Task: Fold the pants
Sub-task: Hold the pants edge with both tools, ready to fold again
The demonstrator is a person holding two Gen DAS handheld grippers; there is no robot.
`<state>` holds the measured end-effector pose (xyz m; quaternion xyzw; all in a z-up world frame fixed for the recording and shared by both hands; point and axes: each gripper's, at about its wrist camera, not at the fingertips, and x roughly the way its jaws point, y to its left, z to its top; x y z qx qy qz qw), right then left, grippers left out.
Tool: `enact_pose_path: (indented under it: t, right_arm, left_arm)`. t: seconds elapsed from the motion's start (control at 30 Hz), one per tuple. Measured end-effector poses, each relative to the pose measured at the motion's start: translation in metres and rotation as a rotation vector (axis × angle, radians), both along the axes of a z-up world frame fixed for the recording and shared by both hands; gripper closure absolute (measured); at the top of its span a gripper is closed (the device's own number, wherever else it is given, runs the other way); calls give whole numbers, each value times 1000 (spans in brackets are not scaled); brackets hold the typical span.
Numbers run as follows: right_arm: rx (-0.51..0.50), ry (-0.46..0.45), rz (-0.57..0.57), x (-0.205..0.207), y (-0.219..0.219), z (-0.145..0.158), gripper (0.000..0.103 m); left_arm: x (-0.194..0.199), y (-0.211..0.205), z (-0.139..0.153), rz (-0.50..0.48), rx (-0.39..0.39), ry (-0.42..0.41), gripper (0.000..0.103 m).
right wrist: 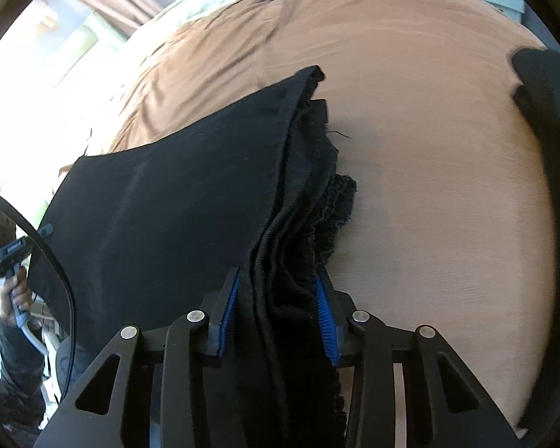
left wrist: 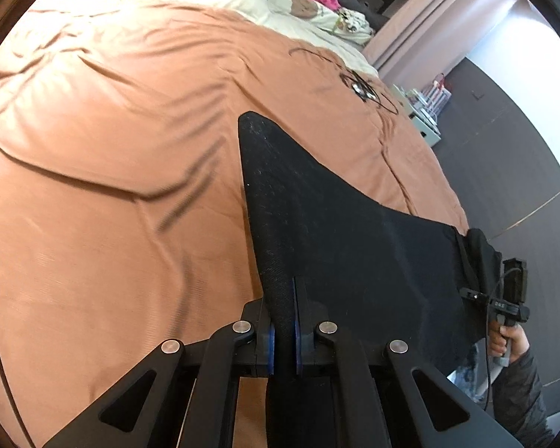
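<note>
Black pants (left wrist: 339, 231) are held stretched between my two grippers above an orange bedspread (left wrist: 112, 171). My left gripper (left wrist: 285, 339) is shut on a folded edge of the pants; the blue pads press the cloth on both sides. My right gripper (right wrist: 278, 313) is shut on a thick bunch of layered cloth at the pants' (right wrist: 168, 216) other end, the gathered edges sticking out ahead of the fingers. The right gripper also shows at the right of the left wrist view (left wrist: 504, 298), held by a hand.
The bedspread (right wrist: 429, 186) fills most of both views. Cream pillows and soft toys (left wrist: 317, 7) lie at the bed's head. A dark floor (left wrist: 504, 149) and a small shelf (left wrist: 425, 112) are beside the bed. A dark object (right wrist: 541, 112) lies on the bed at right.
</note>
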<state>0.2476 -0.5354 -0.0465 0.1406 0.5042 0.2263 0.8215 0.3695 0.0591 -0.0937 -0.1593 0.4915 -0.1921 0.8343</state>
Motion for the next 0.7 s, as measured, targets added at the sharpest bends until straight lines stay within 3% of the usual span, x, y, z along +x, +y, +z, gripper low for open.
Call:
enact_pose_path:
  t: [0.27,0.6,0.7]
  right_arm:
    - [-28,-4,87,10,73,3,75]
    - [-30,6,135,17,126,-3,75]
    - [-128,-17,127,13,132,-4,75]
  left_arm:
    - [1,58,4,47,45,-2,96]
    - [2,114,0,79,49,8,96]
    - [0,113,-14,69,37,35,95]
